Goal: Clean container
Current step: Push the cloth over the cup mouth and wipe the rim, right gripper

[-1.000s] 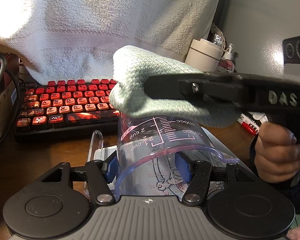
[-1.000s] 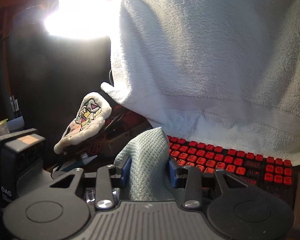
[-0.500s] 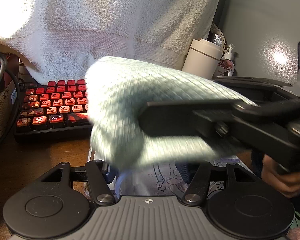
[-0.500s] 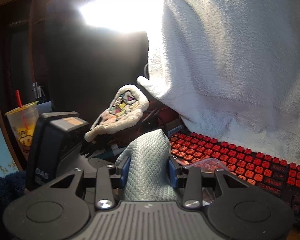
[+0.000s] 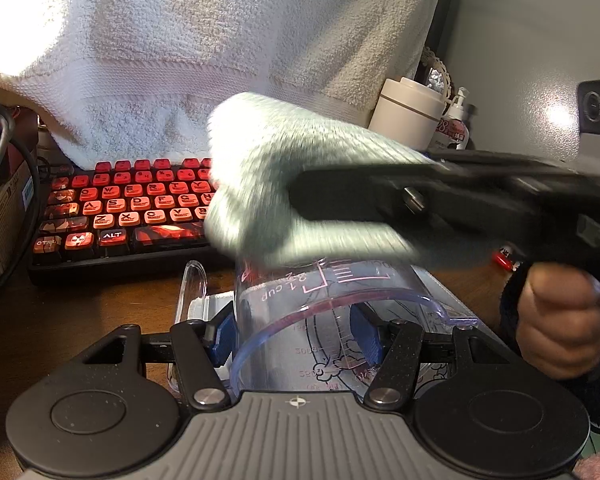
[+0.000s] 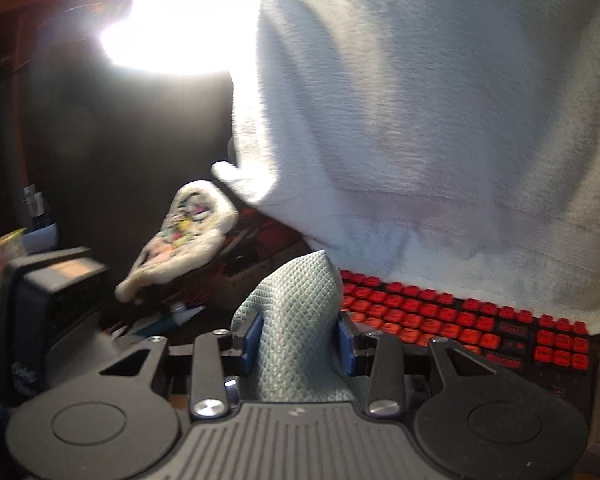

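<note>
My left gripper is shut on a clear plastic measuring cup with pink markings, lying on its side with its open rim toward the camera. My right gripper is shut on a pale green waffle cloth. In the left wrist view that cloth is a blurred wad pressed on the far, upper end of the cup, with the right gripper's black body reaching in from the right. The cup's handle sticks out to the left.
A red-keyed keyboard lies behind the cup on the wooden desk. A large white towel hangs over it. A white jar and a pump bottle stand at back right. A drink cup stands far left.
The cloth dropped low over the cup half a second ago and has now risen back to the cup's far upper end. The left gripper and cup have stayed put.
</note>
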Demonstrator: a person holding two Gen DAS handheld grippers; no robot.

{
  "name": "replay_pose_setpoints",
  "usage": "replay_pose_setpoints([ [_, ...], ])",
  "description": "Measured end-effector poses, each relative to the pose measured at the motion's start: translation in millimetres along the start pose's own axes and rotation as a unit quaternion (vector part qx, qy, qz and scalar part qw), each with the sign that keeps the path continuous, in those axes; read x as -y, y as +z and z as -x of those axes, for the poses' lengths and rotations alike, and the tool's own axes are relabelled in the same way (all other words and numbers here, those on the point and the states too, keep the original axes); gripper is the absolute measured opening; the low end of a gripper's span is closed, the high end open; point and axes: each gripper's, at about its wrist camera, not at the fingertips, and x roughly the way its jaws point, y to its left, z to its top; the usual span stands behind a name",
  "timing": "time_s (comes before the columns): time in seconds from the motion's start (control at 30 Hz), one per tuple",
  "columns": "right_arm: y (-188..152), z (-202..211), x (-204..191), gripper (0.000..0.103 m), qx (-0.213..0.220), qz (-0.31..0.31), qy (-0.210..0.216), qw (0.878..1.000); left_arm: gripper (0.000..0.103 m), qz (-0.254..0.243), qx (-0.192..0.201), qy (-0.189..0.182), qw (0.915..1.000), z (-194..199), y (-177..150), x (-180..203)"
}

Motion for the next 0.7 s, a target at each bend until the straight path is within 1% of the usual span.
replay_pose_setpoints([
  [0.07,-2,3,-8,0.039,-0.003,0.007,0.028,1.000,0.059,0.000,0.000,0.000,1.0000,0,-1,0],
  [0.13,-4,5,-17,0.039,-0.004,0.020,0.045,0.999,0.059,0.000,0.000,0.000,1.0000,0,-1,0],
  [0.2,-6,6,-23,0.040,-0.003,0.030,0.053,0.998,0.059,0.000,0.000,0.000,1.0000,0,-1,0],
  [0.3,-6,7,-26,0.039,-0.003,0.034,0.053,0.998,0.059,0.000,0.000,0.000,1.0000,0,-2,0],
  [0.5,-2,3,-20,0.036,-0.005,0.037,0.033,0.999,0.059,-0.001,0.000,0.001,1.0000,1,-2,-1],
  [0.63,0,-1,-5,0.036,0.001,0.026,-0.010,1.000,0.059,-0.002,0.000,0.001,1.0000,2,-3,-1],
  [0.7,2,-2,5,0.036,0.001,0.012,-0.024,1.000,0.059,-0.003,0.000,0.001,1.0000,3,-4,-1],
])
